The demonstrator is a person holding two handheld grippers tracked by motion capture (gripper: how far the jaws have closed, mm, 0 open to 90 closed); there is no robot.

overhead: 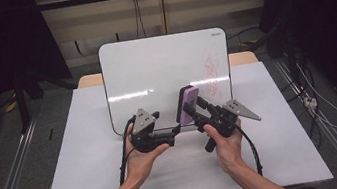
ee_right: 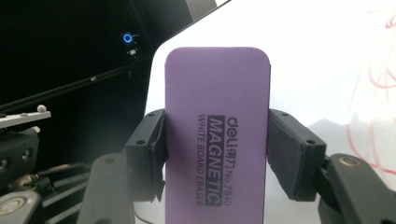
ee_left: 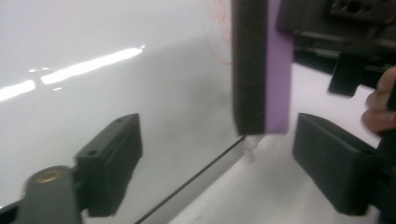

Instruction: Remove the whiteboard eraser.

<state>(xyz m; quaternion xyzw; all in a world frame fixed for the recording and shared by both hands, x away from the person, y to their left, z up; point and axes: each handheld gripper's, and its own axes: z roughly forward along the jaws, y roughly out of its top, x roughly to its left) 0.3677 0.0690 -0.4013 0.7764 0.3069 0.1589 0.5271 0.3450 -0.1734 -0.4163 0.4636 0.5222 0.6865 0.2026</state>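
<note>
**Purple eraser held upright at the whiteboard**

The eraser (ee_right: 217,135) – purple back w/ black print, dark felt side – is clamped on its two long edges by the right gripper (ee_right: 217,154), whose pads are pressed flat against it. In the high view the eraser (overhead: 188,104) is seen standing on end, raised off the table, just in front of the lower right part of the whiteboard (overhead: 153,71), near the red scribbles (overhead: 211,75). Whether the felt touches the board can't be told.

The left gripper (ee_left: 217,158) is held just beside it – jaws spread wide, nothing gripped. In the left gripper view the eraser's (ee_left: 261,65) lower end is seen between and a bit above the two pads, w/ gaps on both sides.

Both grippers are held by hands low over the white table (overhead: 68,180), the left hand (overhead: 142,161) close to the right hand (overhead: 227,146). The board is propped upright across the table's middle.
</note>
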